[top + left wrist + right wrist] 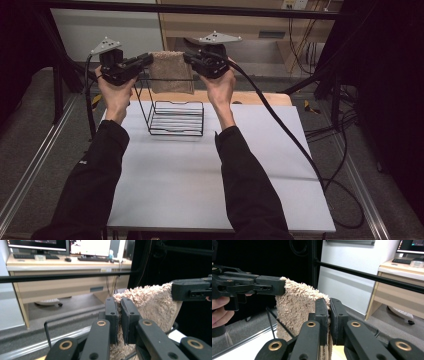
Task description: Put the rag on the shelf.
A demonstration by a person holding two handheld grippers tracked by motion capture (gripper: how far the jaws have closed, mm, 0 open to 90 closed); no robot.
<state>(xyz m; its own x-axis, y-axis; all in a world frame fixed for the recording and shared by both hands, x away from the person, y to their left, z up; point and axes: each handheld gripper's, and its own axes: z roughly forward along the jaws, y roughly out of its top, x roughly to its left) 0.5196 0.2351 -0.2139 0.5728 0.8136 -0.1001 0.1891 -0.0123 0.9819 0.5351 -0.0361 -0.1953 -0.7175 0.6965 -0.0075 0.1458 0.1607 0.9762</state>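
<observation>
A beige fluffy towel (171, 71) hangs stretched between my two grippers above a black wire rack (176, 118) at the far side of the table. My left gripper (146, 60) is shut on the towel's left top corner, my right gripper (189, 58) on its right top corner. In the left gripper view the jaws (120, 305) pinch the towel (152, 303), and the other gripper (191, 290) holds the far corner. In the right gripper view the jaws (329, 305) clamp the towel (295, 307), with the other gripper (265, 286) at the far corner. The rack's top wire (280, 326) runs under the cloth.
The white table (200, 175) stretches toward the person in front of the rack. A black frame bar (200, 8) crosses overhead at the back. A wooden desk (62, 282) with monitors stands beyond. Cables (300, 145) trail down the table's right side.
</observation>
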